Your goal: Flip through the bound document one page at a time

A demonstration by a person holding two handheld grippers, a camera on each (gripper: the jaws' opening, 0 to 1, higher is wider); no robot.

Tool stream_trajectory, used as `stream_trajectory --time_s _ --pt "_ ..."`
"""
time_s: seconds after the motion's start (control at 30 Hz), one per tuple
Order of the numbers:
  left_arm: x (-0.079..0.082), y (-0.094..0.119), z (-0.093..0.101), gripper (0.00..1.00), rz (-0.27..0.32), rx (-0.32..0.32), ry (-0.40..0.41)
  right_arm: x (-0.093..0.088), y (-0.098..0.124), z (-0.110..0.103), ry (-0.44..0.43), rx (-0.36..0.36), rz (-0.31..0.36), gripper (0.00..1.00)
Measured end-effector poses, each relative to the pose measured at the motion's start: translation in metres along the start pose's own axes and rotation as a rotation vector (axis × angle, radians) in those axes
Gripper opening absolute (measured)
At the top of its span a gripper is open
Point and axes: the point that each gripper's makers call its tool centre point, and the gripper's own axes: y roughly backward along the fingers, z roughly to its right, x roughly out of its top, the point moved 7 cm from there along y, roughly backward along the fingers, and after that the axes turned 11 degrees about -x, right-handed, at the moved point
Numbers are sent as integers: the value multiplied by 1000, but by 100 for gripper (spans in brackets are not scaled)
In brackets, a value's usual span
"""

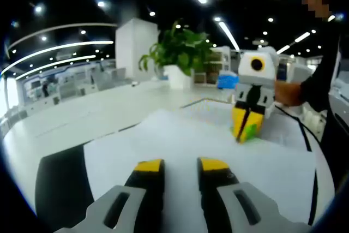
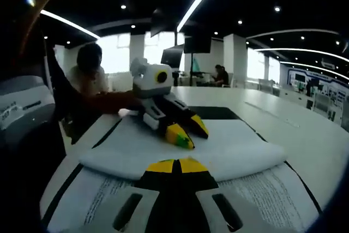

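Note:
The bound document (image 2: 262, 192) lies open on a black mat (image 2: 214, 113), printed text showing on its near page. One white page (image 2: 229, 151) curls up and over in a soft roll; in the left gripper view it is a broad blank sheet (image 1: 180, 140). My right gripper (image 2: 176, 166) is shut at the fold of this page, and its yellow tips (image 1: 244, 132) pinch the sheet's far edge. My left gripper (image 1: 181, 166) is open, jaws apart just above the sheet. From the other side, the left gripper (image 2: 188, 130) rests on top of the curled page.
The mat (image 1: 60, 178) sits on a long white table (image 1: 82, 118). A potted plant (image 1: 180, 47) and a blue object (image 1: 227, 80) stand farther along it. A person's sleeve (image 1: 327, 69) is at the right; a seated person (image 2: 90, 75) is behind the left gripper.

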Motion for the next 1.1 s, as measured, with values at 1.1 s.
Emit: stream_trajectory --time_s 1.1 --pt "2 -2 0 26 2 -4 -5 -1 13 -59 52 90 4 4"
